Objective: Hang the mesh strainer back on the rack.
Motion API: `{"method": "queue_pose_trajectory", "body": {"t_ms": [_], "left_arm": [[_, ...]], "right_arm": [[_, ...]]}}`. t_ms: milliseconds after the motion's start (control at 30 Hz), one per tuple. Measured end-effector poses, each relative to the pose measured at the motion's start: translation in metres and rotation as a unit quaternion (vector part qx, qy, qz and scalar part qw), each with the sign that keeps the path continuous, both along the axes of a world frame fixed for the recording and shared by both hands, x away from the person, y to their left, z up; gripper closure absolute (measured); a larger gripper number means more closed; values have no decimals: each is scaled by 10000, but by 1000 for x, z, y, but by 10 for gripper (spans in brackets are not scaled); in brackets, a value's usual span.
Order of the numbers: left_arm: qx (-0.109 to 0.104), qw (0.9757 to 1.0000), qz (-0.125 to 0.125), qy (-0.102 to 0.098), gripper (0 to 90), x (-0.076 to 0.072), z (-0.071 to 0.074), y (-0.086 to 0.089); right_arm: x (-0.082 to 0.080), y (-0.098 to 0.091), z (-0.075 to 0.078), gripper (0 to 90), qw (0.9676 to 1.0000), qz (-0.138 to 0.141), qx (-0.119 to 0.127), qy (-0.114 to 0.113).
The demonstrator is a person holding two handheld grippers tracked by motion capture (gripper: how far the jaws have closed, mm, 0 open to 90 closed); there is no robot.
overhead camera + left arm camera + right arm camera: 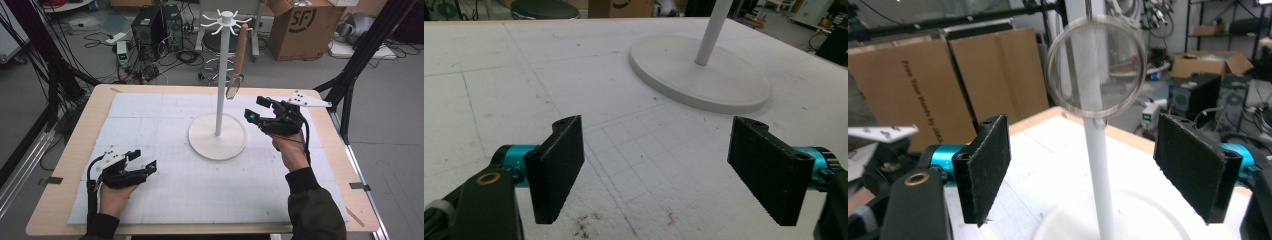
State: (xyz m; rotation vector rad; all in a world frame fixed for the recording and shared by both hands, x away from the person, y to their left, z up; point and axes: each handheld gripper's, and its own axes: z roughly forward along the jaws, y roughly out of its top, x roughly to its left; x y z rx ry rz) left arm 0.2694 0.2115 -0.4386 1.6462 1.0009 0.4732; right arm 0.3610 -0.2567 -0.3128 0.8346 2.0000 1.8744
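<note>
A white hook stand has a round base [217,136], a thin pole [220,75] and a crown of hooks [226,20]. A small strainer with a wooden handle [241,45] hangs from one hook, its mesh ring [233,89] beside the pole. My right gripper [256,108] is open, raised just right of the ring with nothing held. In the right gripper view the ring [1095,67] hangs ahead of and above the open right gripper [1083,170]. My left gripper [143,160] rests open low over the mat at front left. In the left gripper view it [659,170] faces the base [699,70].
A white gridded mat [150,125] covers the wooden table [70,165]. Beyond the far edge are computer towers [150,25], a stool [220,45], cables and a cardboard box [305,25]. Black frame legs [360,60] stand at the right corner.
</note>
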Motion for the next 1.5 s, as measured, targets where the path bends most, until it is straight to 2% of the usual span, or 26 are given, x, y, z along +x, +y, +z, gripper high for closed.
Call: {"method": "queue_pose_trajectory", "body": {"t_ms": [200,333,533,567,667,733,900,933,1033,1167,1333,1500], "left_arm": [[-74,9999,4,-92,229,-1,2,1],[-89,9998,-12,-163,224,-1,2,1],[-132,9997,-29,-199,213,-1,2,2],[-135,9997,-31,-202,213,-1,2,1],[-123,9997,-42,-203,212,-1,2,1],[-118,9997,-44,-192,213,-1,2,1],[-105,9998,-43,-191,212,-1,2,0],[-91,9998,-44,-190,212,-1,2,1],[-107,9998,-48,-191,212,-1,2,1],[-93,9998,-56,-182,213,-1,2,1],[-98,9998,-63,-172,213,0,1,-1],[-57,9998,-106,-170,212,0,0,-3]], "right_arm": [[-5,-7,-16,217,9998,-96,-7,148],[-9,-9,-27,203,9994,-191,-190,227],[-19,-13,-41,178,9992,-225,-125,306],[-21,-14,-44,174,9991,-235,-167,306],[-23,-11,-47,146,9975,-244,-494,453],[-25,-8,-48,145,9967,-222,-661,420],[-26,-4,-50,134,9960,-185,-759,426],[-27,-3,-51,133,9959,-181,-765,458],[-30,-8,-61,137,9979,-229,-503,324],[-32,-17,-75,136,9979,-285,-356,467],[-40,-23,-87,136,9971,-304,-420,550],[-49,-25,-96,117,9963,-423,-530,526]]}}
